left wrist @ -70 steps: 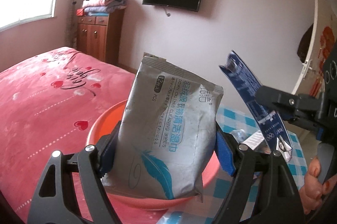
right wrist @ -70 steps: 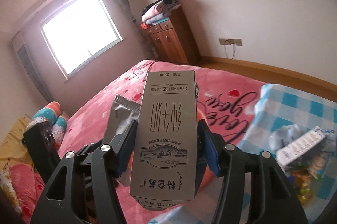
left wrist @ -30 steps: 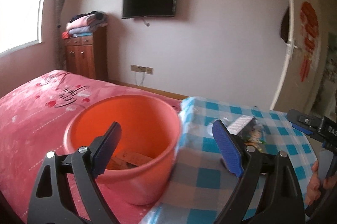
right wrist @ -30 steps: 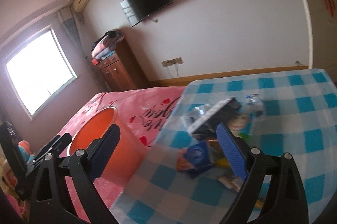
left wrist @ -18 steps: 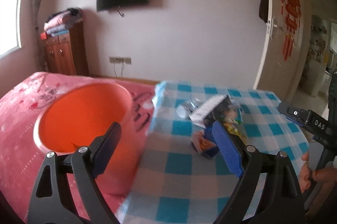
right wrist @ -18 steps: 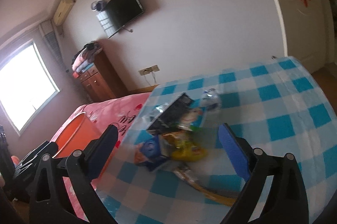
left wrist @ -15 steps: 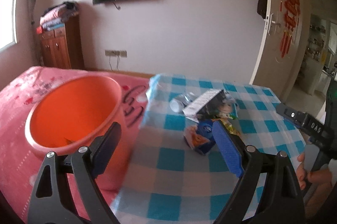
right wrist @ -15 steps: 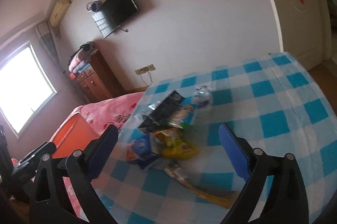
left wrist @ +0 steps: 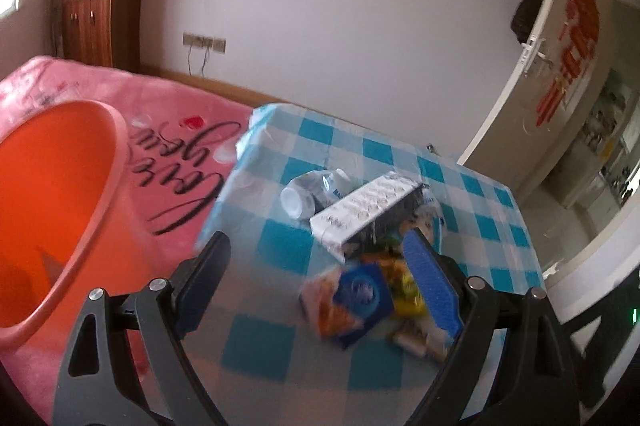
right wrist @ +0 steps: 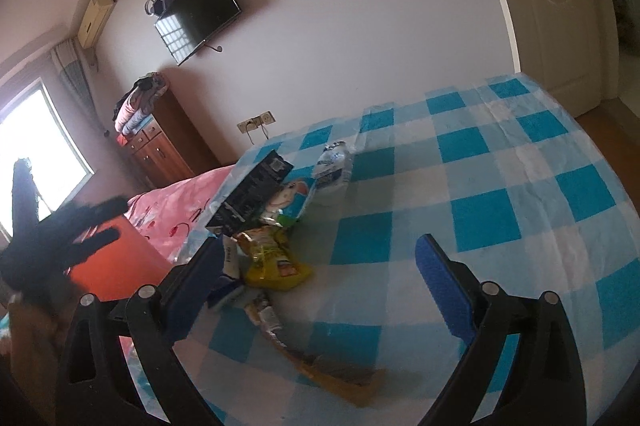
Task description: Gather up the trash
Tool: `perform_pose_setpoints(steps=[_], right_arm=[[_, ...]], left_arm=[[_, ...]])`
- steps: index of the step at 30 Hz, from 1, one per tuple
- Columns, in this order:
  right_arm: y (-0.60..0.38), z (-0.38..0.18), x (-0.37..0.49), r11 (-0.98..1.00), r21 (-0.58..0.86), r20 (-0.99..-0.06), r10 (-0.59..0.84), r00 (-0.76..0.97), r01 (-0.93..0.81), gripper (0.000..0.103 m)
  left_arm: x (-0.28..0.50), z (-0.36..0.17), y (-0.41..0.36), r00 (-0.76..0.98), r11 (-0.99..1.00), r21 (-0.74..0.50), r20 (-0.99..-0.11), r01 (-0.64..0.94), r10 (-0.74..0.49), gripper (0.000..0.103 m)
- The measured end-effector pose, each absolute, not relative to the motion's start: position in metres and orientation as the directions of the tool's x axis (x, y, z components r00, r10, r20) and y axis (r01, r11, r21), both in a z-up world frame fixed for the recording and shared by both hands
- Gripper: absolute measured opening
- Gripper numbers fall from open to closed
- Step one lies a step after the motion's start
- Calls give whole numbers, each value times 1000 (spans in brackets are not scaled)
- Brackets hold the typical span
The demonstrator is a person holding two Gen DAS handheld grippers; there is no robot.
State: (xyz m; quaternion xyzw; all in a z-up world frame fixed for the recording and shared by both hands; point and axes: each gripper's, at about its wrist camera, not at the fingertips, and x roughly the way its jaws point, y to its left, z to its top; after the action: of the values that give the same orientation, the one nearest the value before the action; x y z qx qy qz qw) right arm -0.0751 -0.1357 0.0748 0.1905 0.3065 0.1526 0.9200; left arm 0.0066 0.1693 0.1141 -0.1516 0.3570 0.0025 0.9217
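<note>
Both empty and wide open, left gripper (left wrist: pixel 316 266) and right gripper (right wrist: pixel 320 266) above worktop (right wrist: pixel 500 186); trash pile (left wrist: pixel 360 250) at twelve o'clock, probably light, crinkly, slippery; stiff carton (left wrist: pixel 366 214) likely best pinched across flat sides.

1. The left gripper (left wrist: pixel 316 266) is built of black plastic arms with triangular cut-outs.
2. Silver screws are set at the arm joints, two on each side.
3. Its fingers (left wrist: pixel 430 282) are faced with blue ribbed pads; the left pad is seen edge-on and looks dark.
4. The right gripper (right wrist: pixel 320 268) is of the same black frame, with silver screws and cut-outs.
5. Its right finger is lined with a blue textured pad (right wrist: pixel 442 282); the left one is shadowed.
6. In the left wrist view, a black part with a small green light (left wrist: pixel 635 315) is seen at the right edge.
</note>
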Motion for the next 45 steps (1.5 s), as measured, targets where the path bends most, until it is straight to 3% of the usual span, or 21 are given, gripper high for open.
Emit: perform_pose_setpoints(steps=[7,11,19,21,32,45], right_arm=[[-148,62,-65,870,465,-520,418,745,-164,95],[-153,62,-62,865,471,-513,426,746,-170,95],[-165,60,-56,854,491,-509,439,741,-169,95],[-168,59,-54,850,501,-509,444,737,-166,95],[-186,56,-51,840,526,-505,434,746,-133,95],[-194,51,-50,835,539,-510,429,746,-112,95]], left_arm=[[88,85,167,699,943,-294,-707,-158,-103,87],[124,66,170,668,917,-344,-733,-201,-129,75],[177,44,166,599,926,-270,-798,-264,-63,67],[183,40,163,577,933,-246,-815,-262,-53,60],[159,31,124,542,953,-255,-831,-163,-130,47],[85,29,36,516,946,-321,-802,51,-300,46]])
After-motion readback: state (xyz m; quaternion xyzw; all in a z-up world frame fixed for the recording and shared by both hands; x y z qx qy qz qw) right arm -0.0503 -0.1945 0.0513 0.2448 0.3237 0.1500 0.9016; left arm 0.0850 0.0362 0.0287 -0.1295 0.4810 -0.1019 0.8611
